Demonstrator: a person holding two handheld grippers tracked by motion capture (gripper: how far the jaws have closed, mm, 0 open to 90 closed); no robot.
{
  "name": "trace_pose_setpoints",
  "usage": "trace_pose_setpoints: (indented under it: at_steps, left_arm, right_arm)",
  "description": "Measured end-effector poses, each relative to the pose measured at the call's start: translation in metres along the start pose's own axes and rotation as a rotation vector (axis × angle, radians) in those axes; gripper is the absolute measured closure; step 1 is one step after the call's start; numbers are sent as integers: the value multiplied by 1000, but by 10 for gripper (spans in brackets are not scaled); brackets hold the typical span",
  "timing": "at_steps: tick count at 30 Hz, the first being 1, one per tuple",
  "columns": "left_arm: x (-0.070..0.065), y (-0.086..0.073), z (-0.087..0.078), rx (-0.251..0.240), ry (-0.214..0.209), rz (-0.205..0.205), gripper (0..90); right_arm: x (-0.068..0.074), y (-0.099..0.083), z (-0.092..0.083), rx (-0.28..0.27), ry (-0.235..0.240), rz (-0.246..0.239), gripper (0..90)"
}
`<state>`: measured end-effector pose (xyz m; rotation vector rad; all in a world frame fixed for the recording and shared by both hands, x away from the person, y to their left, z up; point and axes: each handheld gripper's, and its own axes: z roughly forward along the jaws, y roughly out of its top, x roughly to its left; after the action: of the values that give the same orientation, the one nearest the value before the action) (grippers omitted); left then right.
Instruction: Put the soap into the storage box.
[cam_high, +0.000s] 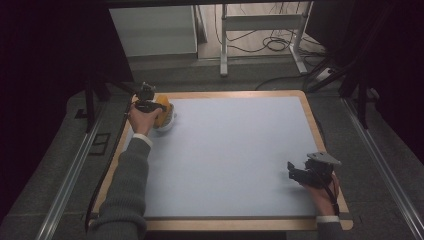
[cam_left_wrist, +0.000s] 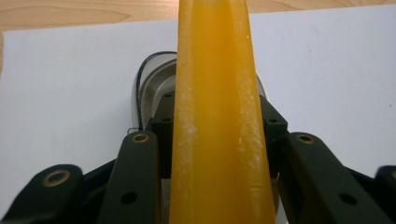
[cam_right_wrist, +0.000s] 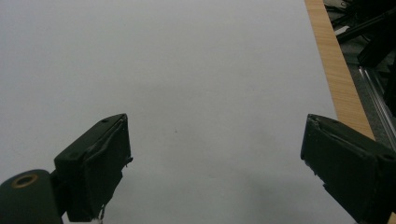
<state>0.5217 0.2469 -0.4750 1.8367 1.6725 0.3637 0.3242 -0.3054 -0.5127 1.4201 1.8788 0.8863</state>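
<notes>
My left tool (cam_left_wrist: 219, 140) is clamped on a yellow-orange piece (cam_left_wrist: 217, 121), its jaws pressing both long sides. The piece is smooth and waxy, narrowing toward its far end, with pale whitish streaks along its edges. It sits over a white bowl (cam_left_wrist: 152, 86) with a dark rim, at the table's (cam_high: 230, 150) far left corner. My right tool (cam_right_wrist: 215, 168) rests near the right front edge, jaws wide apart with nothing between them, above the pale table surface.
</notes>
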Motion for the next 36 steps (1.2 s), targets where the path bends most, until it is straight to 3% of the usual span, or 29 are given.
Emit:
trace_pose_setpoints:
  at_steps: [8,15,17,22,23,24,30,34,36]
  left_arm:
    - [-4,-2,4,-1,-2,14,605]
    - [-5,0,-5,-28,1,33,582]
    - [-4,1,-9,-38,5,33,539]
    - [-3,3,-17,-45,46,29,314]
    - [-4,2,-24,-55,86,49,290]
    - [-4,2,-27,-56,88,53,267]
    - [-7,-1,-43,-111,23,66,222]
    - [-9,-4,-48,-117,-10,68,211]
    - [-9,-10,-54,-126,-61,76,209]
  right_arm:
    - [0,0,0,1,0,1,85]
    - [0,0,-1,2,3,2,85]
    - [0,0,0,2,4,-3,85]
    - [0,0,0,3,4,-3,85]
    - [0,0,0,3,3,-2,85]
    - [0,0,0,2,3,-3,85]
    - [2,0,-1,5,5,-7,85]
    - [2,1,-1,3,5,-7,85]
    - [1,0,-1,4,3,-6,85]
